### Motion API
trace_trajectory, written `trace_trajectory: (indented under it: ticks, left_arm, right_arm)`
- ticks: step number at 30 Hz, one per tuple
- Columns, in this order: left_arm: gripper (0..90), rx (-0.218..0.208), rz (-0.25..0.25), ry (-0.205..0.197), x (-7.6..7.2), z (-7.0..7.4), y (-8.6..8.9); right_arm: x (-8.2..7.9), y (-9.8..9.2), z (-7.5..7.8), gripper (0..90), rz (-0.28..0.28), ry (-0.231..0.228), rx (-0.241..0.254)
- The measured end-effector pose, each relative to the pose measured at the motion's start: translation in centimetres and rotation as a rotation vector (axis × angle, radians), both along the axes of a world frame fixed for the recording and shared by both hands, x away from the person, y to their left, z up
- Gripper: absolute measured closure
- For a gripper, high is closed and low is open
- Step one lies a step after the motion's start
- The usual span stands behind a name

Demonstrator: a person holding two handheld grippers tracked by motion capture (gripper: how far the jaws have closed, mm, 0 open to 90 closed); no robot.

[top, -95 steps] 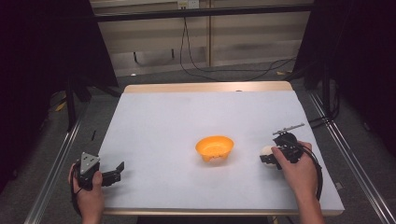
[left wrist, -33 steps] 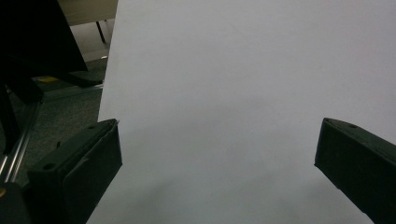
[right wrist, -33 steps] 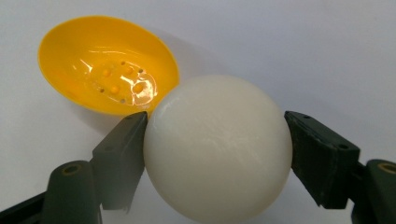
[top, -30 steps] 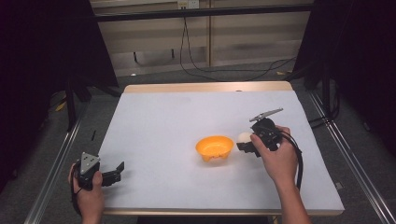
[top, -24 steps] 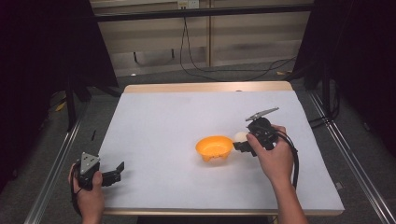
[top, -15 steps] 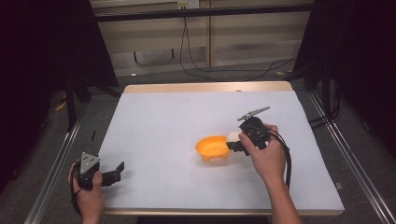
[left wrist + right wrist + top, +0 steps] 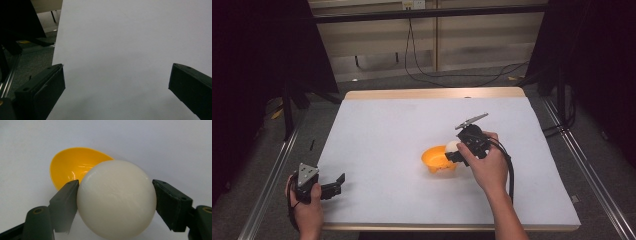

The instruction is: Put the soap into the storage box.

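White desk point(image 7: 377, 135) carries a yellow bowl point(image 7: 438, 160) near its middle, where the right gripper point(image 7: 115, 195) pinches a smooth, light-looking, likely slippery white ball point(image 7: 116, 200) across its widest part, just above the rim.

No readable text, labels, brands, numbers or signs in any of the views.
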State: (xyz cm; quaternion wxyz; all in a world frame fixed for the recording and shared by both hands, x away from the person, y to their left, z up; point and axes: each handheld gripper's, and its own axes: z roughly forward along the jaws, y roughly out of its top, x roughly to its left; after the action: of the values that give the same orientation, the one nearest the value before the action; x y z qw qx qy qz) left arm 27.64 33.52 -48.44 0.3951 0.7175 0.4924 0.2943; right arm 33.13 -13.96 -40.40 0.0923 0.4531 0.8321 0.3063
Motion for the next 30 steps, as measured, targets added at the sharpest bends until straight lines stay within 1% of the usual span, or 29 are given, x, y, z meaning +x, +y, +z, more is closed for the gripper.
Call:
trace_trajectory:
  ticks: [5,14,16,19,22,27,30]
  left_arm:
    - [0.3,0.003,0.001,0.0,0.0,0.0,0.0]
    - [0.4,-0.002,-0.001,0.001,0.0,0.0,0.0]
    - [0.3,-0.002,-0.001,0.002,0.0,0.0,0.0]
    - [0.3,-0.002,-0.001,0.002,0.0,0.0,0.0]
    - [0.3,-0.002,-0.001,0.002,0.0,0.0,0.0]
    - [0.3,0.0,0.0,0.002,0.0,0.0,0.0]
    - [0.3,-0.002,0.0,0.003,0.0,0.0,0.0]
  right_arm:
    - [0.2,0.8,-0.1,24.6,0.013,-0.003,0.006]
    - [0.5,2.3,-0.5,24.6,0.035,0.007,-0.004]
    - [0.6,2.6,-0.6,24.6,0.044,0.002,-0.005]
    - [0.7,2.8,-0.8,24.6,0.038,0.008,-0.01]
    - [0.8,3.0,-1.1,24.6,0.033,0.0,-0.021]
    - [0.8,3.4,-1.4,24.6,0.022,0.006,-0.024]
    - [0.8,3.6,-1.6,24.5,0.014,-0.002,-0.035]
